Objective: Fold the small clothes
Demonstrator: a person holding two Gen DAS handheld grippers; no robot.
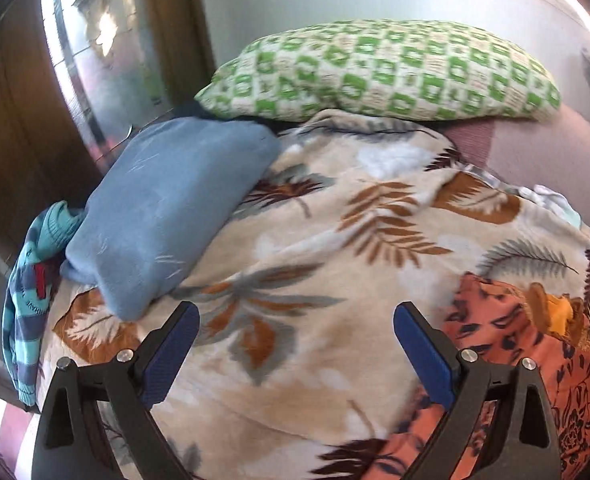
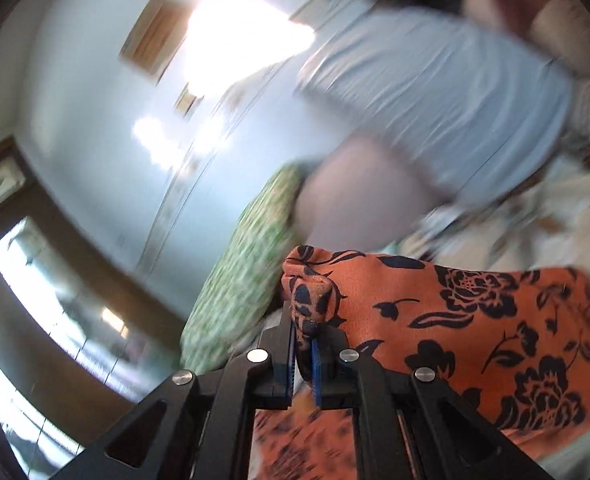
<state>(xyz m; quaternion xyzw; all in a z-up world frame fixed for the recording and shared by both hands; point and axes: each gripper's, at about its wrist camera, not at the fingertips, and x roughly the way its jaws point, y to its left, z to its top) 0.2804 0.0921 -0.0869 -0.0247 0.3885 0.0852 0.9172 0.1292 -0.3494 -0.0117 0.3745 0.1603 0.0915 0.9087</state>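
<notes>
Two tools show, one per view. The left tool hangs with its blue pads spread wide and nothing between them, above a cream leaf-print blanket that covers the bed. Just right of this tool lies the orange black-patterned garment; its lower part is cut off by the picture's edge and partly hidden behind the tool's right finger, so its full shape cannot be made out. Ahead and to the left of the tool sits a folded blue cloth, and past it, at the bed's edge, a teal striped garment hangs partly out of sight. Far ahead, a green-and-white pillow lies against the wall. At the right margin some pale cloth peeks out, too blurred and cropped to identify.

The right tool is pressed together, pinching a bunched corner of the same orange garment, which spreads away to the tool's right; more of the fabric shows below the fingers, blurred. Most of this view is smeared. Left of the tool the green pillow is only a streaked shape. Ahead and above, a person in a pale blue top is visible as a blur, cut off at the frame's top.
</notes>
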